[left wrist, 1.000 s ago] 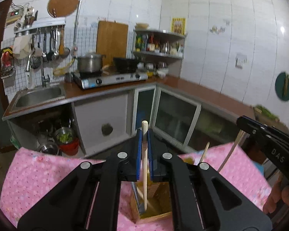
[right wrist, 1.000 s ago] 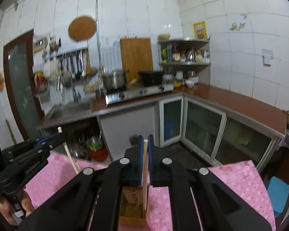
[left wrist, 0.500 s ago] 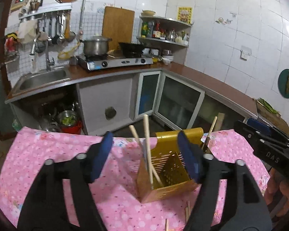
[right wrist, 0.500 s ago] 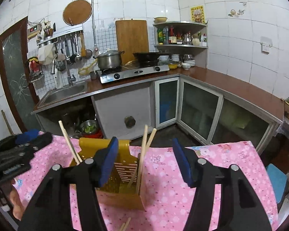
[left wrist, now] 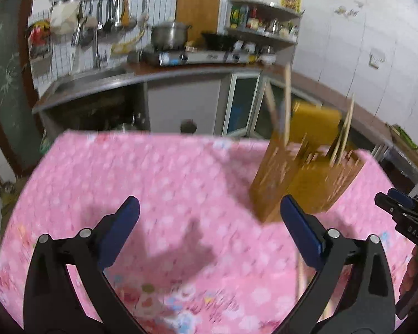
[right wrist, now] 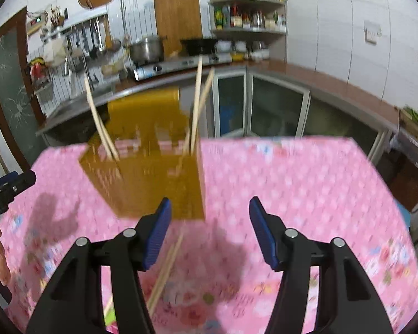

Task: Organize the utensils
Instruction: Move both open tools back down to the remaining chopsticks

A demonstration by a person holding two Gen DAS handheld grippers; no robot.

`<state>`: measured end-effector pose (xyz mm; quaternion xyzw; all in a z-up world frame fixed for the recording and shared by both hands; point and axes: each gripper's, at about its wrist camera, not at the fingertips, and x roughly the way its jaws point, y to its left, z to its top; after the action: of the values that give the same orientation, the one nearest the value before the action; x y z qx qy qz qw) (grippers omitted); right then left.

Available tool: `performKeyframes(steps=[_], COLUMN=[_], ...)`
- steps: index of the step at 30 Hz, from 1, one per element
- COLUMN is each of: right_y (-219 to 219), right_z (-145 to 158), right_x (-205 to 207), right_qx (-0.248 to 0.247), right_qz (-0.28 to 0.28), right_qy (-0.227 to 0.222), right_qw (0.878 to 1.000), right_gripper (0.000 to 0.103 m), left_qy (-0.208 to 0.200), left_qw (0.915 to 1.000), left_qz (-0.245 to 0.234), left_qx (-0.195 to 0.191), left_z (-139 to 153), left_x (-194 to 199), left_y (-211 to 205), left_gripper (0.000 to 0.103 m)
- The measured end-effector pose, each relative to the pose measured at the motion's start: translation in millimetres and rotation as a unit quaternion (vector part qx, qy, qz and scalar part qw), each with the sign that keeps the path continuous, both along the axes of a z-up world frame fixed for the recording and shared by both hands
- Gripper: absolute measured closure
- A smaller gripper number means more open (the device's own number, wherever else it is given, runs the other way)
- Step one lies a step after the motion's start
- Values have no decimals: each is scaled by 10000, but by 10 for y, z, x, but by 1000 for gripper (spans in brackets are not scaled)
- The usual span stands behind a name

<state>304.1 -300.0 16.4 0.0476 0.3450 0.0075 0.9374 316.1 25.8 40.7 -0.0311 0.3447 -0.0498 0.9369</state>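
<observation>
Left gripper point(left wrist: 209, 231): I see it opening wide, empty.
Right gripper point(right wrist: 208, 231): half-open, empty.
Slotted yellow-brown utensil holder point(right wrist: 153, 178): ahead-left of right gripper, on pink desk point(right wrist: 292, 183).
Loose wooden chopsticks point(right wrist: 167, 267): beneath its left finger.

Holder point(left wrist: 306, 178) motion-blurred; slots, chopstick point(right wrist: 167, 261) count unclear.

Over the pink cloth point(right wrist: 292, 183) the right gripper point(right wrist: 209, 231) hangs with jaws apart and nothing between them, the yellow holder point(right wrist: 153, 178) just beyond its left finger with chopsticks point(right wrist: 196, 103) standing in it, loose chopsticks point(right wrist: 167, 264) lying near, and the left gripper point(right wrist: 5, 189) at far left.
</observation>
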Motion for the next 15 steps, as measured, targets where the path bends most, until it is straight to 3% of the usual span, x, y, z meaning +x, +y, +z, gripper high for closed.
performKeyframes(steps=[7, 9, 15], right_y=[217, 270, 331], right_z=[-590, -699, -845], right_x=[56, 110, 184], right_qx=[81, 155, 328], right_qz=[135, 179, 138], right_qy=[649, 806, 980], right_qw=[9978, 9965, 9945], right_gripper=[60, 68, 76], left_qy=[358, 425, 512], left_qw=[9993, 9990, 9983], left_qz=[-35, -76, -190], left_qx=[135, 144, 195], left_z=[-494, -588, -739], left_x=[-54, -63, -76], left_y=[46, 47, 20], left_gripper=[5, 5, 5])
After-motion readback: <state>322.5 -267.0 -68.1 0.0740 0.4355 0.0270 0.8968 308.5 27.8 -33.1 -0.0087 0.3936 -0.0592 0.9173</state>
